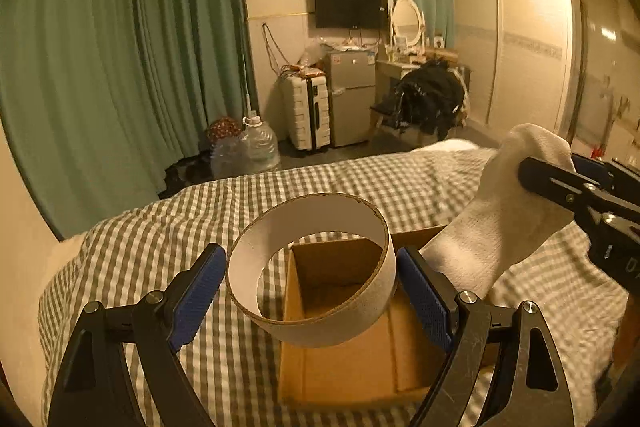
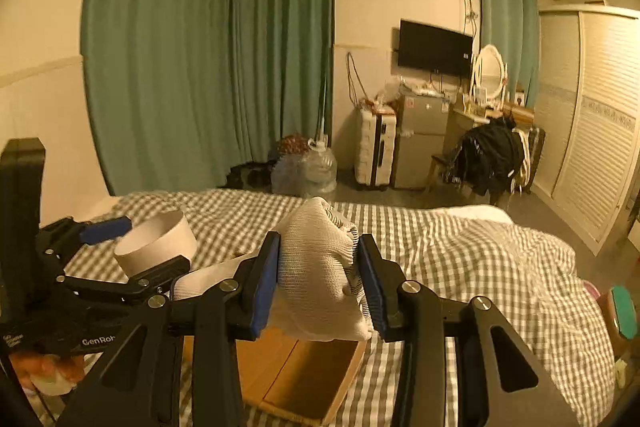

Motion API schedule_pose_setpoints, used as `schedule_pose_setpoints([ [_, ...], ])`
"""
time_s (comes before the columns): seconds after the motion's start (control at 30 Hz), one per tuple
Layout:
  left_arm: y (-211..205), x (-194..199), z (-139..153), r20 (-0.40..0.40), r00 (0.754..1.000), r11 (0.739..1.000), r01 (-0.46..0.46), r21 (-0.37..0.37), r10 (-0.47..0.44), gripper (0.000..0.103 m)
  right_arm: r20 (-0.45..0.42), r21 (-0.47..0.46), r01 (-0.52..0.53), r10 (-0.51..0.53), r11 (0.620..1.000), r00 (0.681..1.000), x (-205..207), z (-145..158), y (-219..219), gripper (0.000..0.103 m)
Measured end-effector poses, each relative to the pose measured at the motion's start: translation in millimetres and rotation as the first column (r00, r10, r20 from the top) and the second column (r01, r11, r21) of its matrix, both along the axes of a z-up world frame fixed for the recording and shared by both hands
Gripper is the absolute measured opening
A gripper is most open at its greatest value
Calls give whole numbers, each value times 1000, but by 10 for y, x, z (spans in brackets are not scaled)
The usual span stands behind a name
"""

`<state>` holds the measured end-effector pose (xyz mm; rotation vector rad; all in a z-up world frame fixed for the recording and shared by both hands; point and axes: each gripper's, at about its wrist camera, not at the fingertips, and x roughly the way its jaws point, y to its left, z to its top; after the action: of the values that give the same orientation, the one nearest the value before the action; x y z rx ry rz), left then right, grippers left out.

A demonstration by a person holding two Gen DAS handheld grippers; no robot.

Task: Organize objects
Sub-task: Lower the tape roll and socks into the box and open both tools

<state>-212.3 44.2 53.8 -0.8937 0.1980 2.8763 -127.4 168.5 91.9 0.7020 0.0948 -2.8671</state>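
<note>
My left gripper [image 1: 312,291] is shut on a wide white cardboard ring [image 1: 312,267] and holds it above the open cardboard box [image 1: 340,367] on the checked bed cover. The ring also shows in the right wrist view [image 2: 160,243], with the left gripper [image 2: 132,251] around it. My right gripper [image 2: 318,279] is shut on a white sock [image 2: 320,267] and holds it over the box [image 2: 296,379]. In the left wrist view the sock [image 1: 492,211] hangs from the right gripper [image 1: 532,167] at the box's right side.
The box lies on a bed with a grey-and-white checked cover [image 1: 180,227]. Beyond the bed stand water jugs [image 1: 256,147], a white suitcase [image 1: 306,111], a small fridge [image 1: 352,95], a chair piled with dark clothes [image 1: 432,99] and a wardrobe [image 1: 528,43]. Green curtains [image 1: 120,47] hang at left.
</note>
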Motion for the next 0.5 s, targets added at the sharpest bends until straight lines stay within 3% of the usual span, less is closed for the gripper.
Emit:
schedule_pose_setpoints([
  [0.23,236,-348,-580,76,996,997,56,-44,-53,89,111,56,-4,-2,998,994,-589,-690,-121,39],
  [0.5,335,-484,-962,146,985,994,97,-40,-91,89,184,72,-18,4,997,983,-791,-1217,-87,39],
])
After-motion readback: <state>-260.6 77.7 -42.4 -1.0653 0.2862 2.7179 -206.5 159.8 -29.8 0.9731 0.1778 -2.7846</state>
